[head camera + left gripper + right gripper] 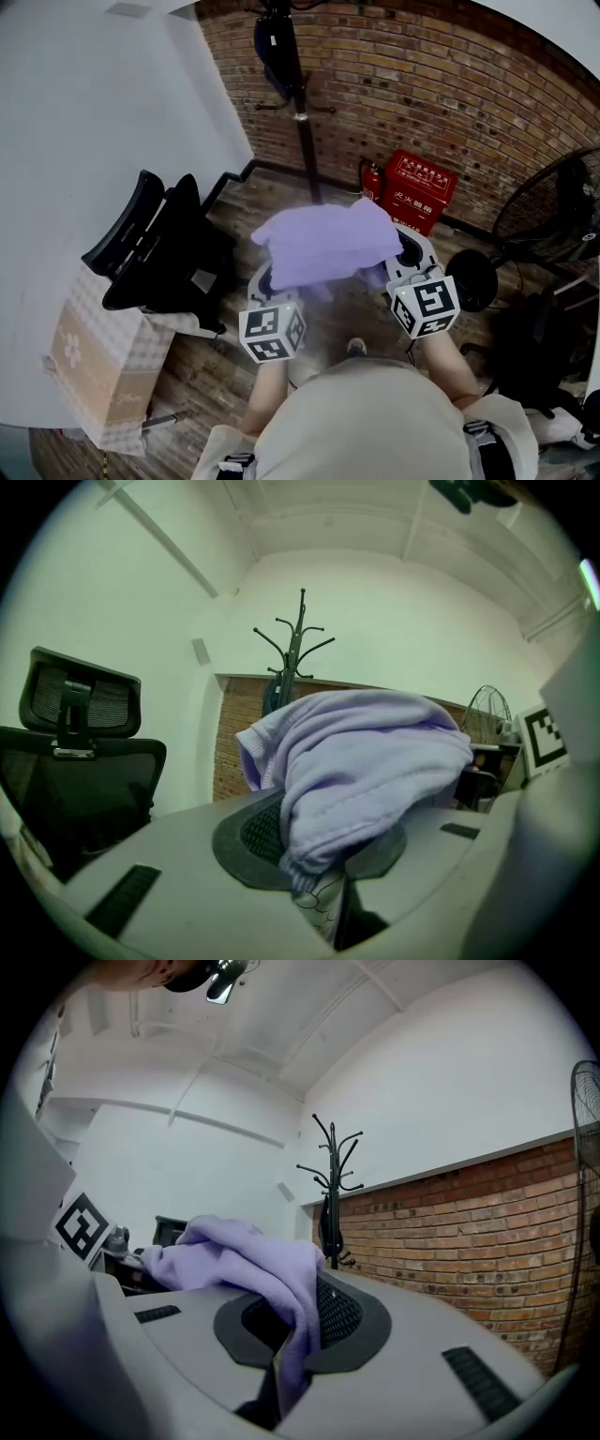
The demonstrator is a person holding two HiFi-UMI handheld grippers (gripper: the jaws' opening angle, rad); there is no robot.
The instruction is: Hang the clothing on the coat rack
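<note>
A lilac sweatshirt (323, 244) hangs bunched between my two grippers, held up in front of me. My left gripper (265, 281) is shut on one edge of the lilac sweatshirt (361, 761), with cloth pinched between its jaws. My right gripper (405, 267) is shut on the other side of the lilac sweatshirt (267, 1274). The black coat rack (298, 98) stands ahead against the brick wall, with a dark item hanging on it. The coat rack (298, 644) shows beyond the cloth in the left gripper view, and the coat rack (333, 1185) stands some way off in the right gripper view.
A black office chair (155, 248) stands to my left beside a cardboard box (94, 370). A red fire-extinguisher box (417, 187) sits at the foot of the brick wall (441, 84). A black floor fan (553, 211) stands at the right. The floor is wood planks.
</note>
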